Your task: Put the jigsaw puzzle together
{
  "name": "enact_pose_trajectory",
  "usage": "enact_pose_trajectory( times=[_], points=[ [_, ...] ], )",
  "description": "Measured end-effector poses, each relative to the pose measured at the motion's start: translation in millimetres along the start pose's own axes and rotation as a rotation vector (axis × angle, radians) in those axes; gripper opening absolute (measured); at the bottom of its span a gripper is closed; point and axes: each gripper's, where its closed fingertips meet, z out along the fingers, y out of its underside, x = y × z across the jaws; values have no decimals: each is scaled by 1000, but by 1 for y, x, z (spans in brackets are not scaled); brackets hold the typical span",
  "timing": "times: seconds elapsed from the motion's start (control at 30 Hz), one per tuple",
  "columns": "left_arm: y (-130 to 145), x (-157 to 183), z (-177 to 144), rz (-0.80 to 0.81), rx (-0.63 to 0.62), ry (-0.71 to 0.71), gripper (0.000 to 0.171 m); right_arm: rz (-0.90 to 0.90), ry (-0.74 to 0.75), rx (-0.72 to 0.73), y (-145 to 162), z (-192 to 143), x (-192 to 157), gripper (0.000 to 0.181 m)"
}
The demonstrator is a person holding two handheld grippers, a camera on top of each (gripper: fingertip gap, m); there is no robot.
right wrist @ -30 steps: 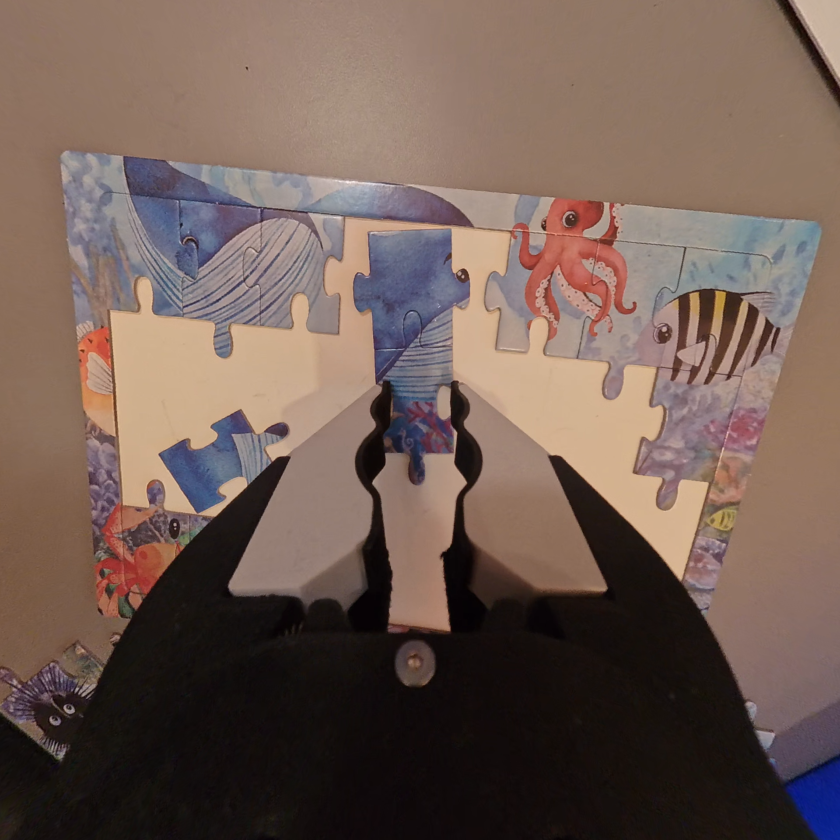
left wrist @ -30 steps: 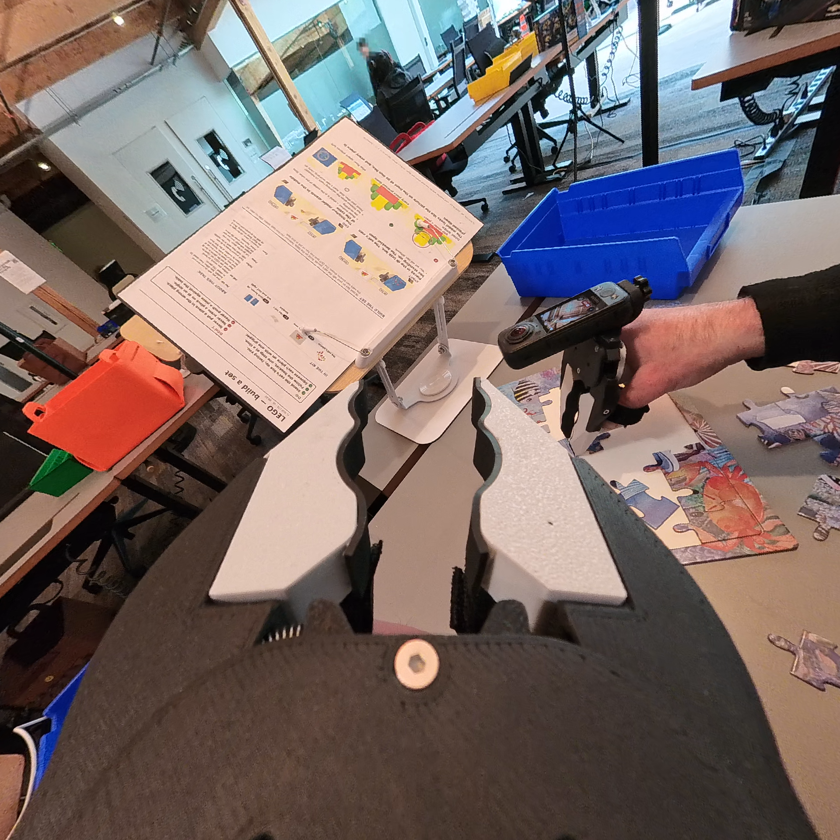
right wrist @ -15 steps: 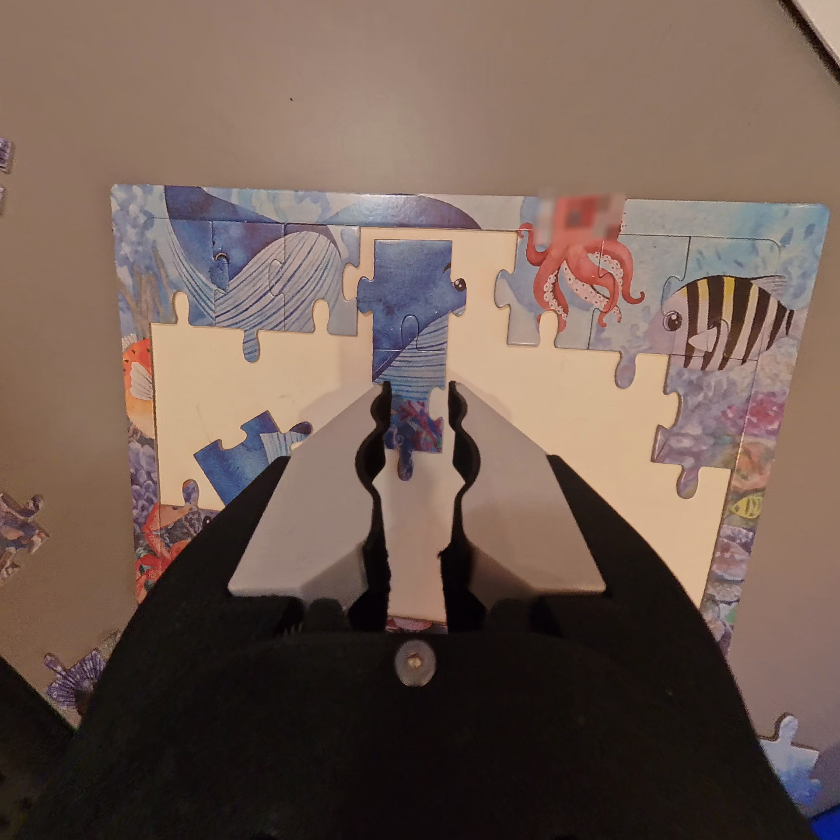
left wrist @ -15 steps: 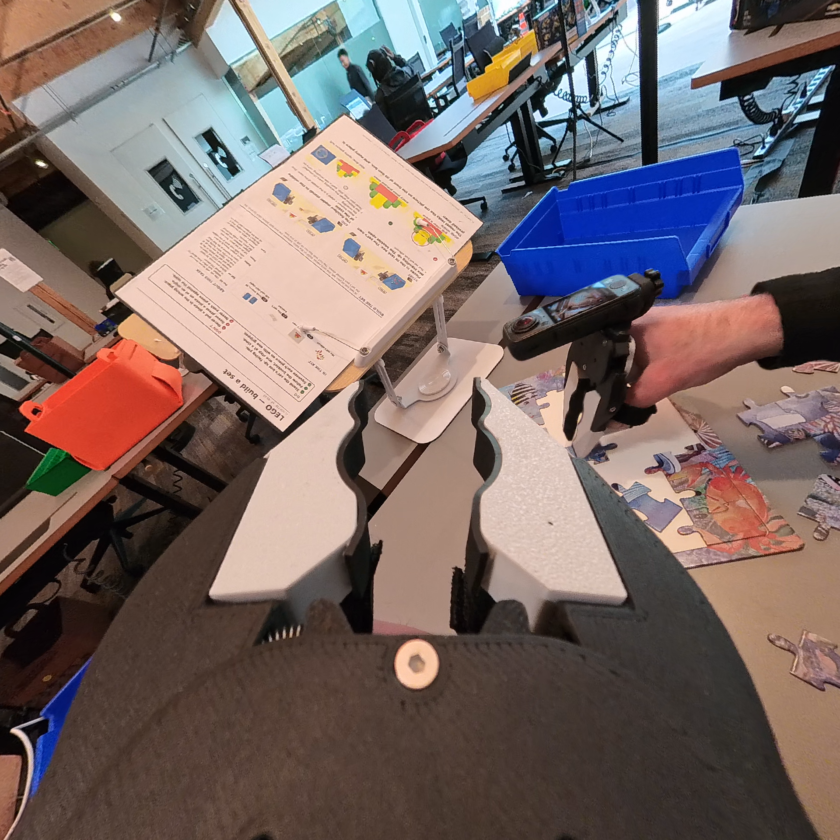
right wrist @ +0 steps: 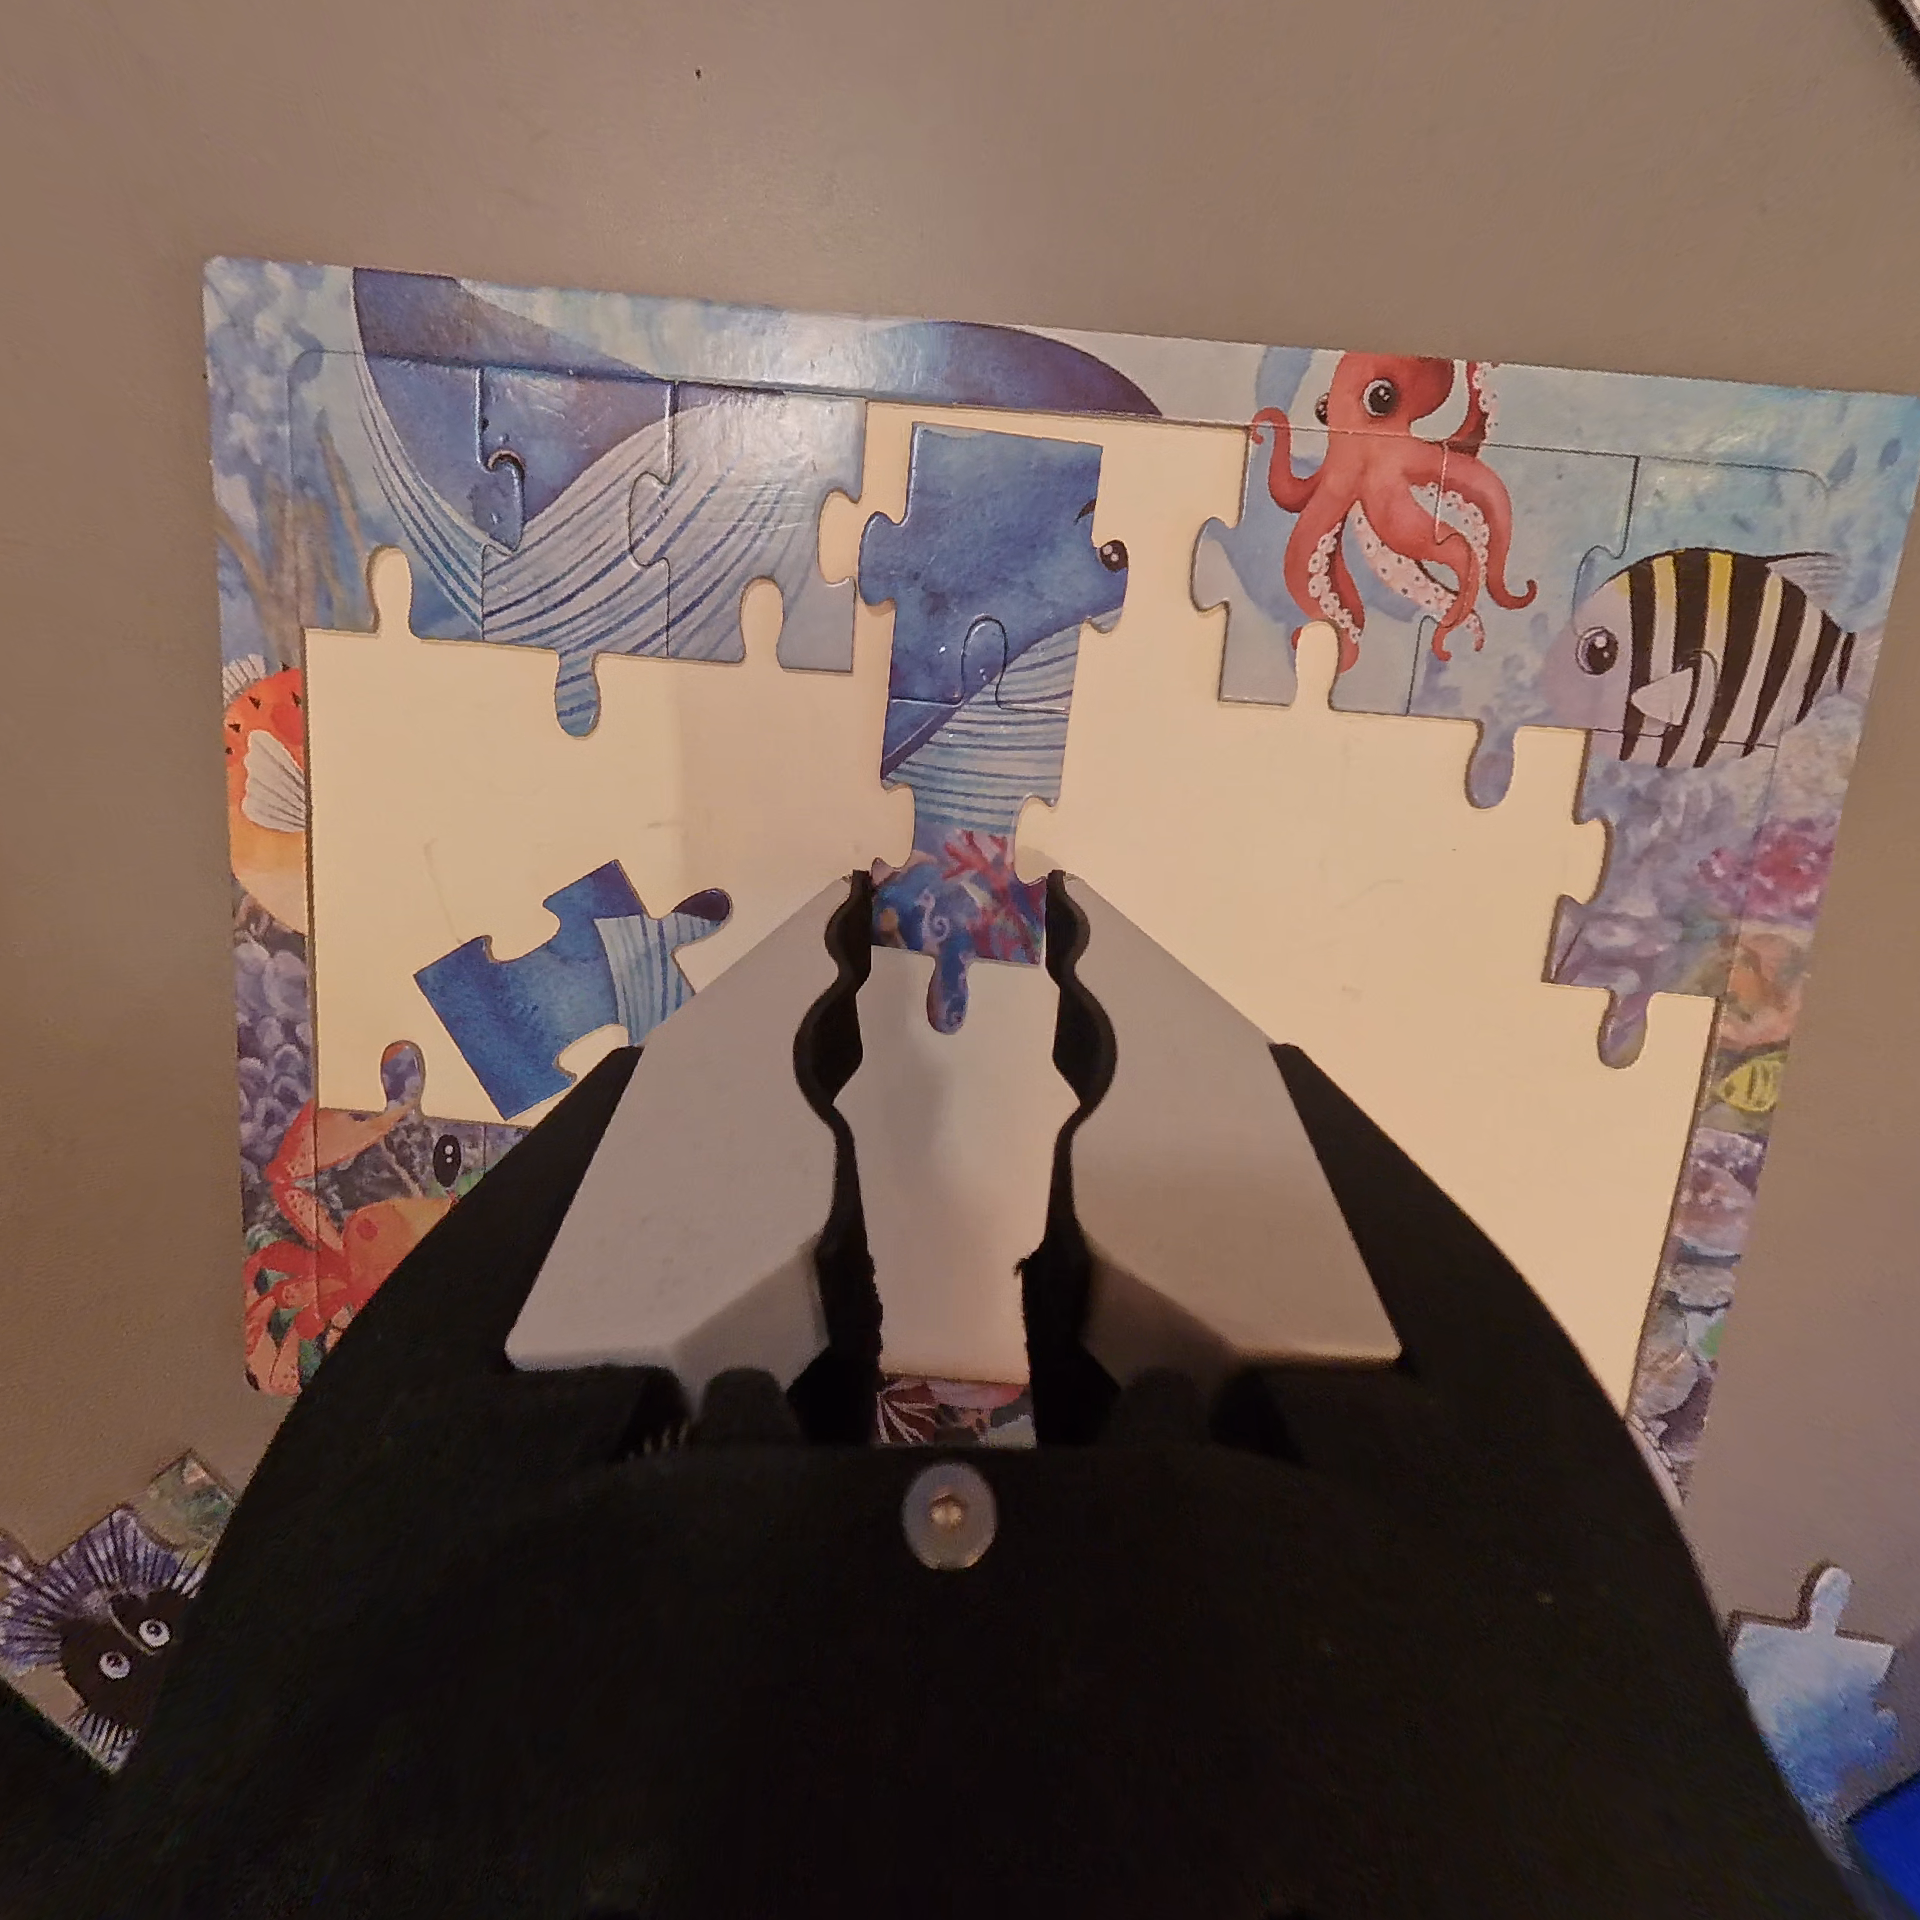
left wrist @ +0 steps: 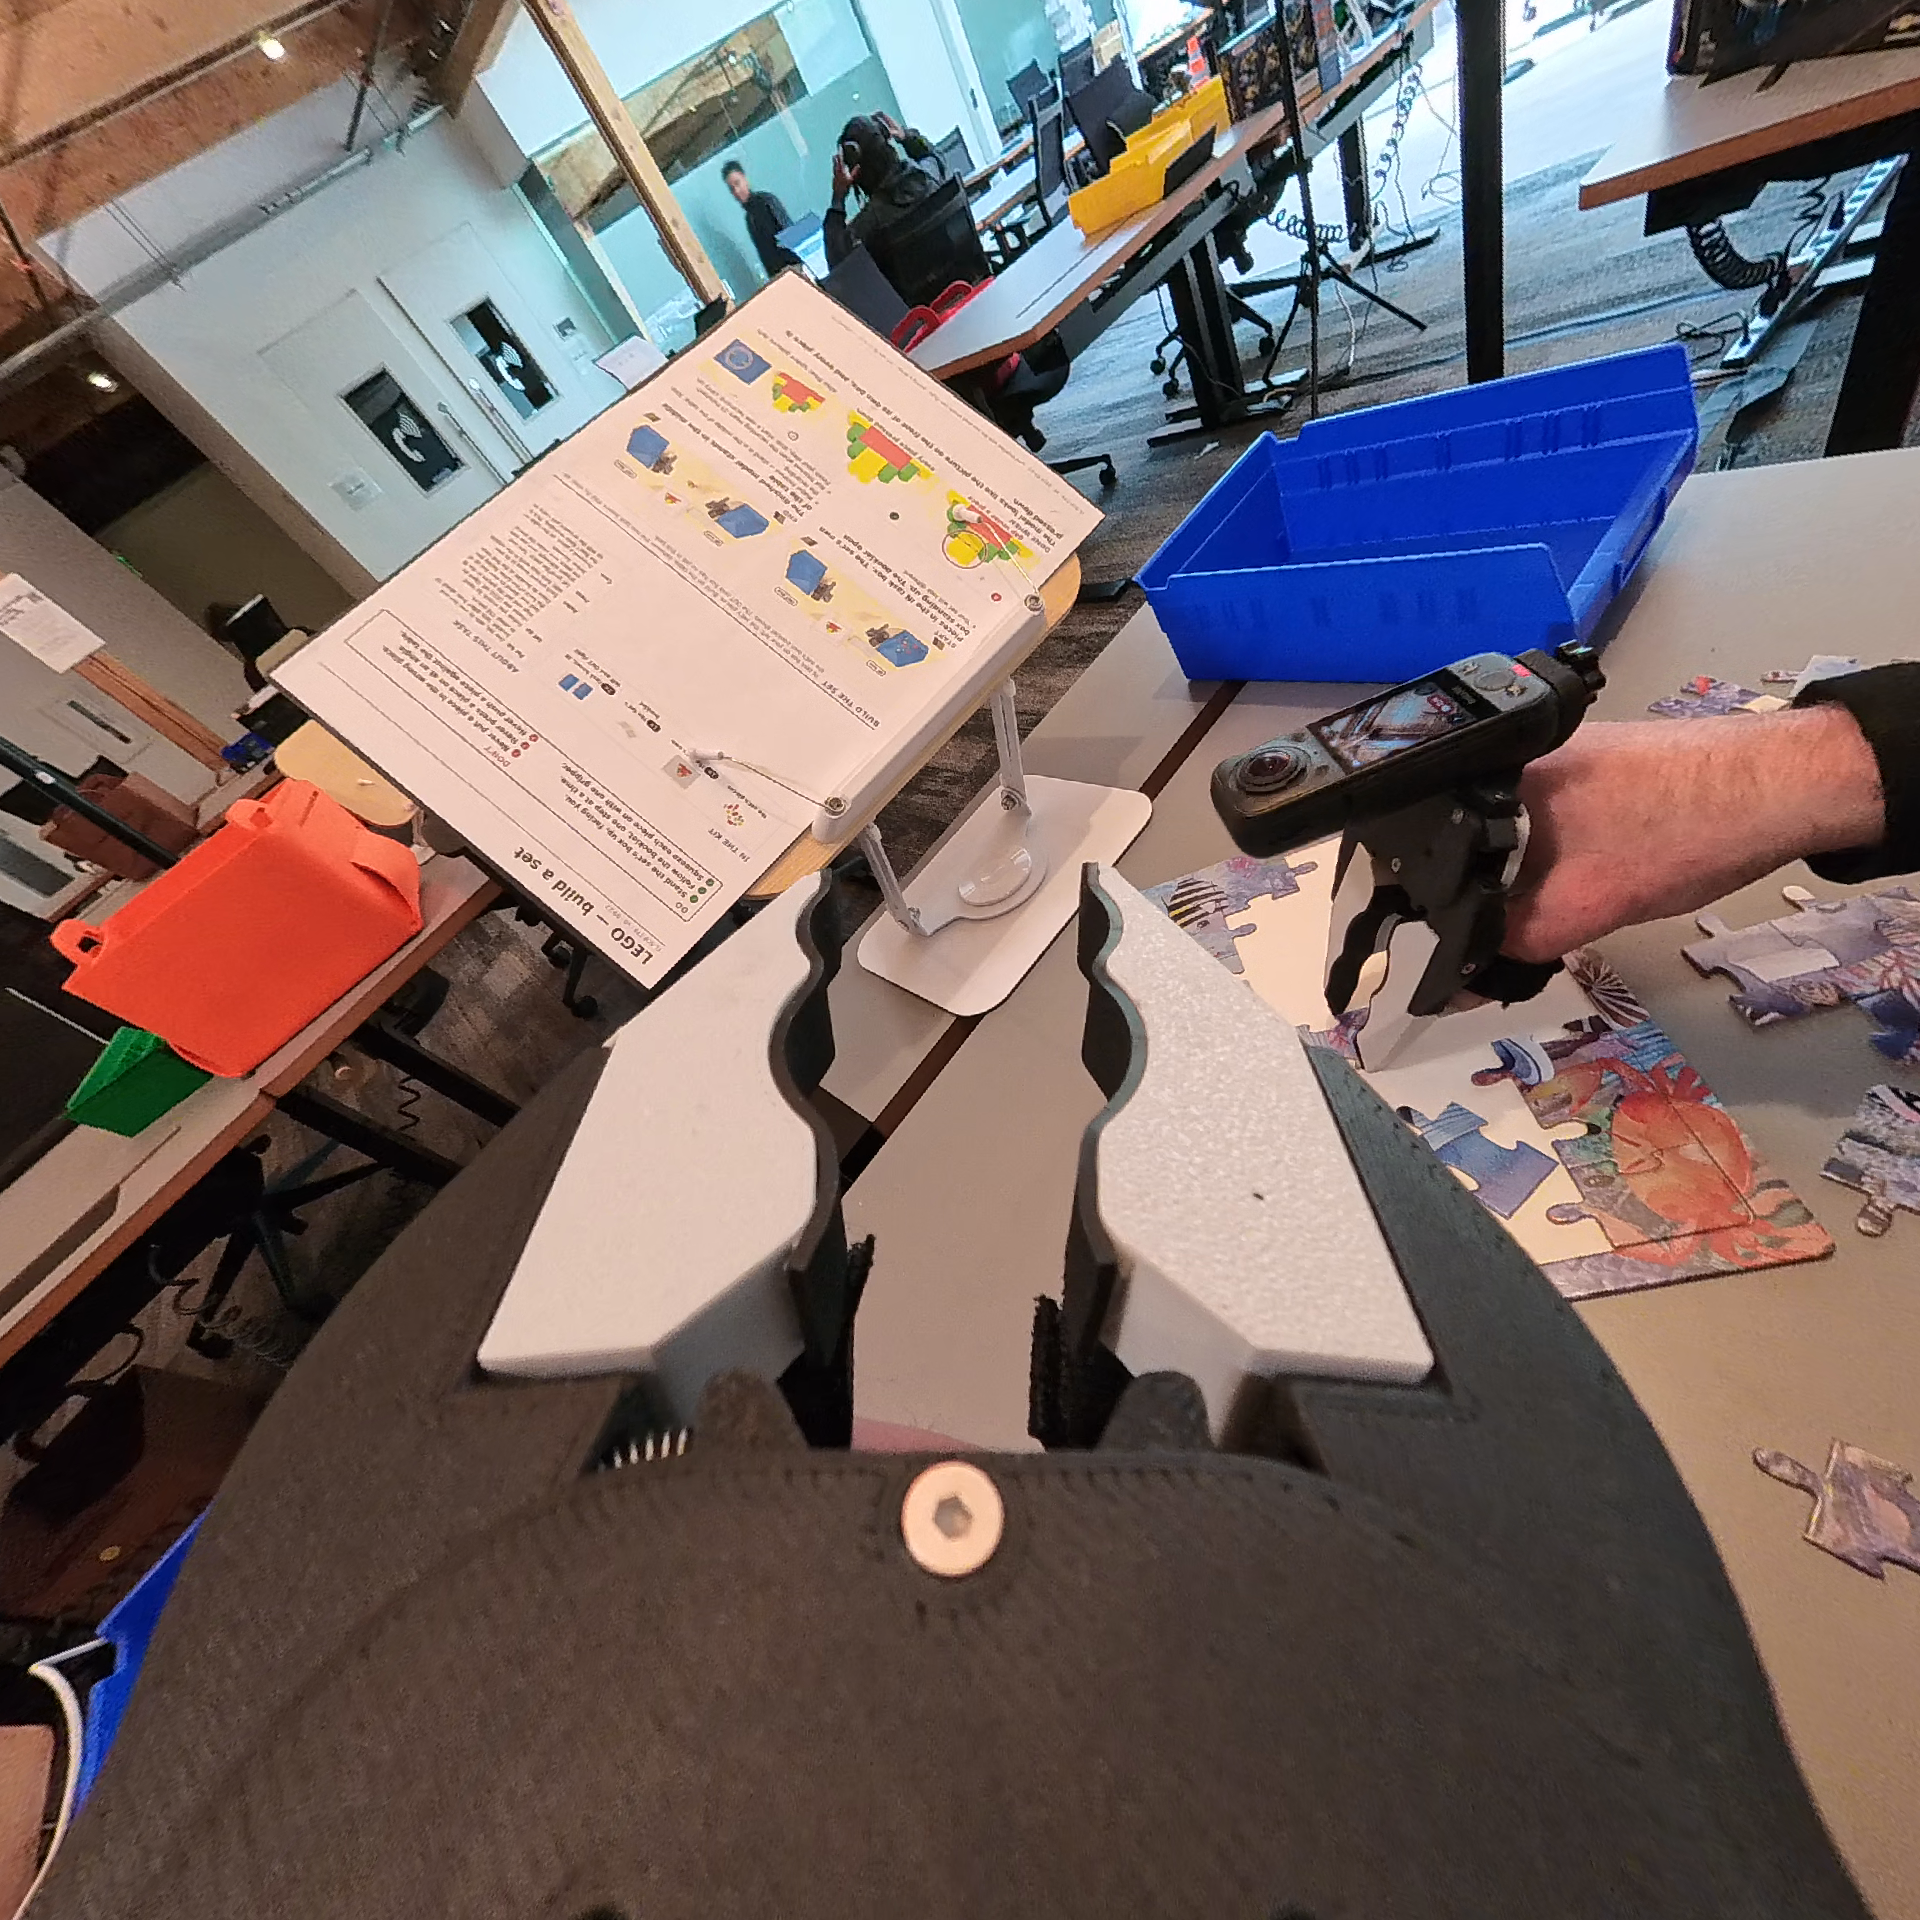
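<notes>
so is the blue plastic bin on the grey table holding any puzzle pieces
No, the blue plastic bin looks empty in the left wrist view; loose puzzle pieces lie on the grey table instead.

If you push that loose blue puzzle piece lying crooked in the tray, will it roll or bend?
The loose blue piece looks flat and thin, so it would probably slide across the smooth cream tray, not roll. It looks like stiff card, so likely light and rigid. Its knobs may catch on neighbouring pieces.

Left wrist view: bright, sharp, daylight through far windows, edges bowed.
Right wrist view: dim, warm, soft shadow under gripper [right wrist: 956, 883].
</notes>
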Motion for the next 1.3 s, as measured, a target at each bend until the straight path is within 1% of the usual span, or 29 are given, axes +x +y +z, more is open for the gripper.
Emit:
enact_pose_trajectory(
  times=[0.3, 0.43, 0.73, 1.07, 1.2, 1.3],
  points=[
    [1, -1, 0, -3, 1, -1, 44, 39, -26, 18, -6, -1, 4, 32],
    [0, -1, 0, -1, 0, -1, 44, 25, -17, -4, -6, 2, 5, 31],
    [1, -1, 0, -1, -1, -2, 44, 10, -22, -7, -10, 2, 1, 31],
    [0, -1, -1, -1, 0, -2, 44, -26, -27, 1, -11, -8, -3, 32],
    [1, -1, 0, 0, -2, -2, 44, -108, -56, 18, -12, -18, -15, 32],
    [0, -1, -1, -1, 0, -3, 44, -283, -119, 29, -9, -25, -35, 31]
  ],
)
